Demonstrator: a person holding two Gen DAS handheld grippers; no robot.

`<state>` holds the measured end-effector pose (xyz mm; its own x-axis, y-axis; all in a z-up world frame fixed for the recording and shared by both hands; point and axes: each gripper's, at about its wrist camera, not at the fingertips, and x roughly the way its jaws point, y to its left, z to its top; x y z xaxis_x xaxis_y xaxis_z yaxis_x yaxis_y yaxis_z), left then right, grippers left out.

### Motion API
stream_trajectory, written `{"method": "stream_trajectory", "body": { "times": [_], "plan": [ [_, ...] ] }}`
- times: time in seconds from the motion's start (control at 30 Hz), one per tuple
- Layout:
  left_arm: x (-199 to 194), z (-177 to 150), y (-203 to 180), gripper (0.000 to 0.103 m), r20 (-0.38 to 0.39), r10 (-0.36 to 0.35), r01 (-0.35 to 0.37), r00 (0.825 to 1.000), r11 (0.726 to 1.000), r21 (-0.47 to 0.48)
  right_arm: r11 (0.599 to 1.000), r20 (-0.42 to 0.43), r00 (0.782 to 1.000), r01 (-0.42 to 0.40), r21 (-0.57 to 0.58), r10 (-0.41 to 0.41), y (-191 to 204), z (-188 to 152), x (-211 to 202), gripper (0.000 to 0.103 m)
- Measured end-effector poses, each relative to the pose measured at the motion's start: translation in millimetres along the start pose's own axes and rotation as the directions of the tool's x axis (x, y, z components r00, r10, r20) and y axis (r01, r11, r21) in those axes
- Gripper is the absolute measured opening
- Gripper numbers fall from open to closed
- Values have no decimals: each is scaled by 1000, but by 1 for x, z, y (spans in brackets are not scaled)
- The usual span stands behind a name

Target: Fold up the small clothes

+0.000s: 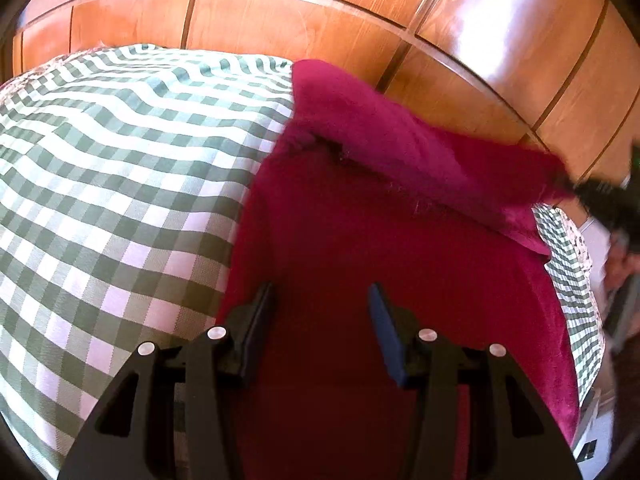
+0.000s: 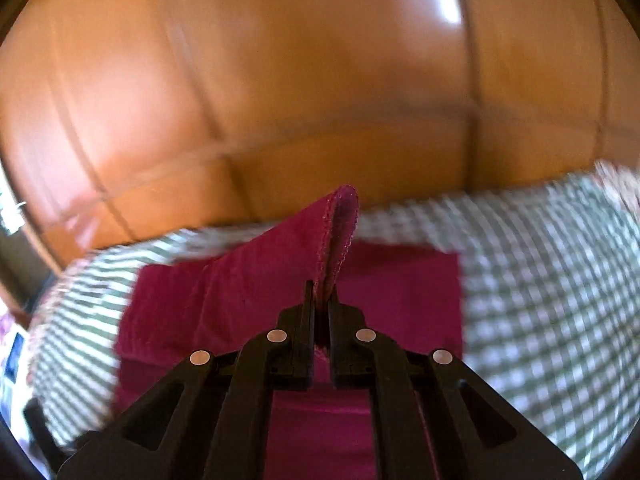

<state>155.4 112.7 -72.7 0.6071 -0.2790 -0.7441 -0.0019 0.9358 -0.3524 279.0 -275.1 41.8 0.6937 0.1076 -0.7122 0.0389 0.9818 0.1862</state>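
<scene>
A magenta garment (image 1: 384, 248) lies on a green-and-white checked cloth (image 1: 120, 184). My left gripper (image 1: 322, 300) is open and empty, hovering just above the garment's near part. My right gripper (image 2: 322, 300) is shut on an edge of the magenta garment (image 2: 280, 264) and holds that edge lifted above the rest of it, so a flap hangs folded over. In the left wrist view the right gripper (image 1: 600, 196) shows as a dark blurred shape at the far right, pulling the raised flap (image 1: 420, 152).
A glossy wooden panelled wall (image 1: 360, 12) stands close behind the checked surface. The checked cloth's right edge (image 1: 576, 280) drops off, with blurred items beyond it. In the right wrist view, the checked cloth (image 2: 540, 280) extends to the right.
</scene>
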Motion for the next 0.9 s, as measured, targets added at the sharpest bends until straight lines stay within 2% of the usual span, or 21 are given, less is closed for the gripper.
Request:
{"method": "stream_trajectory", "body": {
  "times": [0.1,0.17,0.3,0.43,0.53,0.57,0.6,0.67,0.73,0.77,0.8,0.83,0.87,0.9],
  "plan": [
    [-10,13,1,47,1,-13,13,1000,999,-34,997,-84,996,44,58,-39,-32,-22,31,4],
    [-15,24,1,47,23,-22,23,999,999,-44,995,-120,992,45,85,-35,-44,-36,46,4],
    [-14,56,-11,47,78,-22,24,997,999,-21,992,-129,992,33,121,-17,-51,-51,60,4],
    [7,89,-43,47,118,-29,21,993,998,67,991,-124,992,16,129,0,-51,-52,58,4],
    [45,102,-54,47,63,26,-31,998,995,93,990,-112,993,-9,138,25,-49,-50,46,4],
    [59,100,-50,39,30,65,-67,997,994,82,990,-100,994,-20,139,35,-52,-50,40,4],
    [74,96,-44,37,-14,75,-74,997,995,69,991,-96,995,-17,130,29,-52,-51,36,4],
    [76,87,-41,38,14,64,-65,998,995,71,994,-124,992,5,112,9,-55,-55,42,4],
    [69,86,-45,37,5,78,-79,997,993,88,996,-144,990,9,91,4,-56,-60,50,4],
    [63,85,-45,41,-1,58,-58,998,995,79,997,-142,990,7,81,5,-55,-60,50,7],
    [57,87,-42,44,-1,36,-36,999,997,68,997,-144,990,0,83,12,-55,-59,48,16],
    [49,87,-36,48,9,26,-26,1000,998,61,996,-148,989,-3,89,16,-56,-57,47,34],
    [40,93,-31,51,38,28,-30,999,998,48,995,-142,990,5,95,8,-57,-54,43,44],
    [33,98,-27,53,56,31,-33,998,999,36,996,-122,992,19,90,-7,-57,-51,37,58]
  ]
}}
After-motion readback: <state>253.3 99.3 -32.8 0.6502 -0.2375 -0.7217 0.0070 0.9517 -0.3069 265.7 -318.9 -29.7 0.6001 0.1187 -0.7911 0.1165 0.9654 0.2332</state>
